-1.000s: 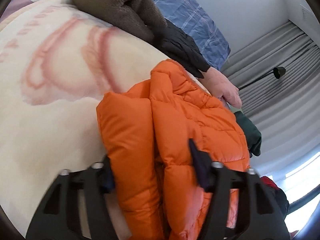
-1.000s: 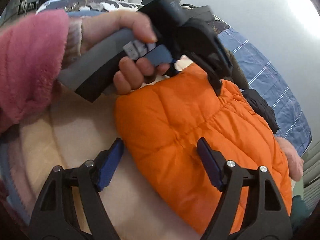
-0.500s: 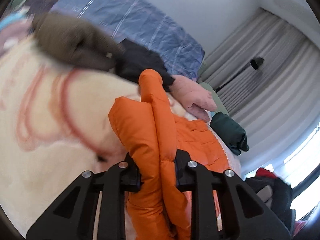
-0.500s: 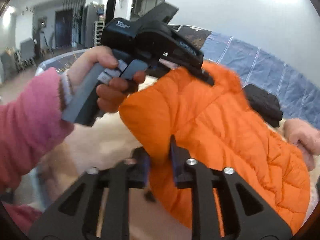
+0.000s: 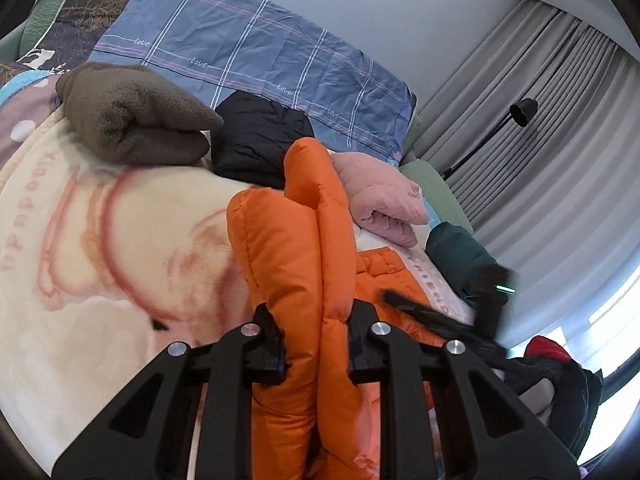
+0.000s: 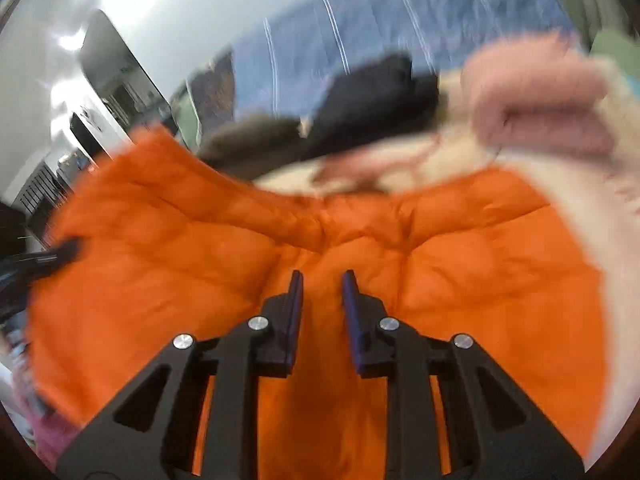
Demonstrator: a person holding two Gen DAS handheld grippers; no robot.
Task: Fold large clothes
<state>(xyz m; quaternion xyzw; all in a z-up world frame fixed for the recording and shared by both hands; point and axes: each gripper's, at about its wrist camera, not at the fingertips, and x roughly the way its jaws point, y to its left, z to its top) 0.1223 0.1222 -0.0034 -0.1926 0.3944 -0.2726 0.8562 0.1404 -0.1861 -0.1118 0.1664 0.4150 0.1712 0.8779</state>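
Observation:
An orange puffer jacket [image 5: 296, 248] lies on a cream blanket [image 5: 100, 248] on a bed. My left gripper [image 5: 316, 332] is shut on a thick folded edge of the jacket and holds it raised. In the blurred right wrist view the jacket [image 6: 224, 248] spreads wide below the camera. My right gripper [image 6: 320, 300] is shut on a fold of the jacket, with orange fabric between its blue pads [image 6: 297, 300]. The other gripper shows dark at the right of the left wrist view [image 5: 480, 320] and at the left edge of the right wrist view [image 6: 48, 258].
Folded clothes line the far side of the bed: a brown fleece [image 5: 132, 120], a black jacket [image 5: 256, 140], a pink garment [image 5: 380, 200] and a dark green one [image 5: 460, 256]. A blue plaid sheet [image 5: 248, 52] covers the headboard. Grey curtains [image 5: 540, 120] and a lamp [image 5: 520, 112] stand at the right.
Both grippers went from open to shut on the orange jacket and lifted its edge. The right gripper has swung fast, now looking across the spread jacket toward the folded clothes.

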